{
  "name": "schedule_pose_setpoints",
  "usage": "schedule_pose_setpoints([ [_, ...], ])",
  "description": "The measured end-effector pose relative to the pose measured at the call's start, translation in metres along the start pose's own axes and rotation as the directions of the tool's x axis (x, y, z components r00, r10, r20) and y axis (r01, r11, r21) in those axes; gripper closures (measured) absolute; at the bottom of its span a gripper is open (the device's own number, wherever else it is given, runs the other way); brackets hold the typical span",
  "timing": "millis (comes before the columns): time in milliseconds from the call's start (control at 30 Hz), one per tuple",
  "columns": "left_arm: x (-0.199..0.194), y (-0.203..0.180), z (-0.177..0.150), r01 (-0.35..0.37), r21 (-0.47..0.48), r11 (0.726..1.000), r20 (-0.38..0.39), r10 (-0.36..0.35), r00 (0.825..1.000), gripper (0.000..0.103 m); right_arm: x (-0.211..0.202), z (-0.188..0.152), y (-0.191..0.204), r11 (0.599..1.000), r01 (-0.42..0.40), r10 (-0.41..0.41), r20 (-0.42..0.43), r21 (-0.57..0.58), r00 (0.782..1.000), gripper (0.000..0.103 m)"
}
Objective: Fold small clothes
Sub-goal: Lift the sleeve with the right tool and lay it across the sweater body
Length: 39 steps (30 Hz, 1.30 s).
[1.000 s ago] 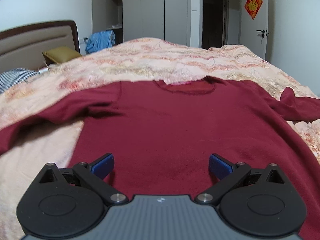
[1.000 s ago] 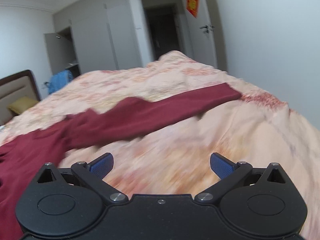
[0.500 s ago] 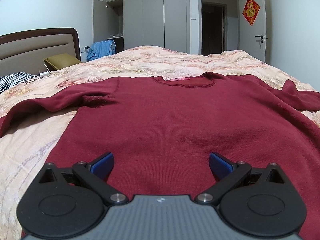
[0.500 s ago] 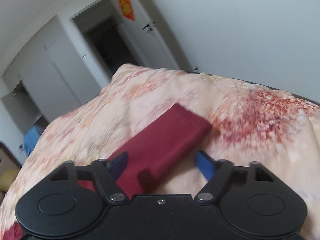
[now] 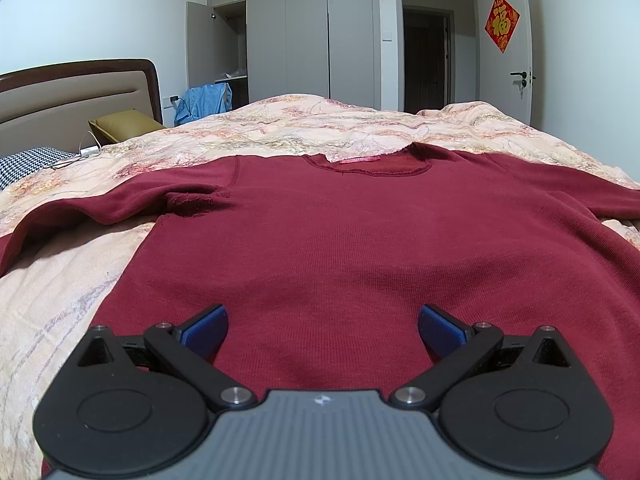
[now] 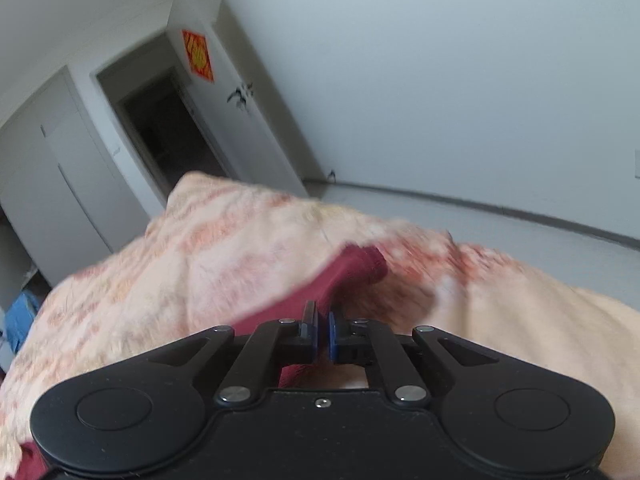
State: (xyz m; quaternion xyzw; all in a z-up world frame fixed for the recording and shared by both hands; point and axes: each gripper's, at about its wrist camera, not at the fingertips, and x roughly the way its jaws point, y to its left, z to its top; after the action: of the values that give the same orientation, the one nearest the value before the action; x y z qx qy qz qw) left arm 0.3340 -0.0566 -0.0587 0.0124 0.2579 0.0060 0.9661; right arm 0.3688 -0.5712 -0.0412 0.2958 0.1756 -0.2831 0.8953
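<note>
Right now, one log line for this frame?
left claw: open over sweater body | right claw: shut on sleeve | maroon sweater: flat on floral quilt | fold: not yet

A home bedroom — quilted bed (image 5: 360, 128), headboard (image 5: 76, 92), wardrobe (image 5: 308, 36).

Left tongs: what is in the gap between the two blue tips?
In the left wrist view, only the red sweater fills the gap of the open left tongs. It lies flat on the quilt; nothing else sits there.
</note>
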Motion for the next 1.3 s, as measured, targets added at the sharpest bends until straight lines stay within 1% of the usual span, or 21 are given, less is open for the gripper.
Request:
schedule_pose_setpoints([
  [100, 0.000, 0.000, 0.000, 0.000, 0.000, 1.000, 0.000, 0.000, 1.000, 0.000, -0.002, -0.005, 0.001, 1.000, -0.013, 0.013, 0.009, 0.015, 1.000, 0.099],
  [200, 0.000, 0.000, 0.000, 0.001, -0.001, 1.000, -0.001, -0.001, 1.000, 0.000, -0.007, -0.001, 0.019, 0.998, -0.012, 0.014, 0.041, -0.055, 0.999, 0.099],
  [300, 0.000, 0.000, 0.000, 0.005, -0.005, 1.000, -0.001, -0.005, 1.000, 0.000, -0.020, 0.007, 0.050, 0.991, -0.046, 0.056, 0.078, -0.125, 0.995, 0.099],
  [400, 0.000, 0.002, 0.000, 0.011, -0.011, 1.000, 0.000, -0.011, 1.000, 0.000, -0.040, 0.012, 0.094, 0.964, -0.109, 0.142, 0.120, -0.244, 0.983, 0.099],
  [500, 0.000, 0.004, 0.000, 0.019, -0.018, 1.000, 0.002, -0.019, 1.000, 0.000, -0.058, 0.007, 0.148, 0.910, -0.195, 0.257, 0.127, -0.367, 0.958, 0.099],
  [567, 0.000, 0.007, 0.003, 0.031, -0.030, 0.999, -0.005, -0.031, 1.000, 0.000, -0.071, -0.004, 0.187, 0.855, -0.253, 0.338, 0.115, -0.454, 0.934, 0.099],
  [633, -0.001, 0.014, 0.011, 0.064, -0.060, 0.996, -0.023, -0.066, 0.998, 0.000, -0.083, -0.021, 0.227, 0.788, -0.302, 0.410, 0.091, -0.537, 0.908, 0.099],
  [733, -0.010, 0.034, 0.028, 0.132, -0.160, 0.978, 0.026, -0.130, 0.991, 0.000, -0.098, -0.052, 0.286, 0.681, -0.374, 0.504, 0.032, -0.629, 0.863, 0.099],
  [800, -0.016, 0.046, 0.041, 0.149, -0.196, 0.969, 0.058, -0.140, 0.988, 0.000, -0.108, -0.078, 0.321, 0.605, -0.419, 0.556, -0.017, -0.677, 0.831, 0.099],
  [900, -0.026, 0.063, 0.057, 0.157, -0.207, 0.966, 0.101, -0.138, 0.985, 0.000, -0.123, -0.122, 0.366, 0.495, -0.489, 0.612, -0.111, -0.719, 0.783, 0.099],
  [1000, -0.033, 0.077, 0.066, 0.140, -0.215, 0.967, 0.130, -0.114, 0.985, 0.000, -0.141, -0.176, 0.403, 0.392, -0.548, 0.629, -0.219, -0.738, 0.746, 0.099],
  [1067, -0.036, 0.086, 0.067, 0.123, -0.230, 0.966, 0.138, -0.093, 0.986, 0.000, -0.149, -0.212, 0.422, 0.326, -0.568, 0.620, -0.283, -0.755, 0.732, 0.099],
  [1167, -0.037, 0.099, 0.066, 0.092, -0.258, 0.962, 0.131, -0.059, 0.990, 0.000, -0.155, -0.262, 0.431, 0.220, -0.592, 0.588, -0.379, -0.775, 0.715, 0.099],
  [1233, -0.037, 0.109, 0.062, 0.070, -0.272, 0.960, 0.121, -0.038, 0.992, 0.000, -0.160, -0.286, 0.429, 0.170, -0.606, 0.557, -0.432, -0.777, 0.709, 0.099],
  [1300, -0.035, 0.117, 0.058, 0.050, -0.283, 0.958, 0.105, -0.021, 0.994, 0.000, -0.160, -0.301, 0.425, 0.144, -0.623, 0.528, -0.473, -0.769, 0.706, 0.095],
])
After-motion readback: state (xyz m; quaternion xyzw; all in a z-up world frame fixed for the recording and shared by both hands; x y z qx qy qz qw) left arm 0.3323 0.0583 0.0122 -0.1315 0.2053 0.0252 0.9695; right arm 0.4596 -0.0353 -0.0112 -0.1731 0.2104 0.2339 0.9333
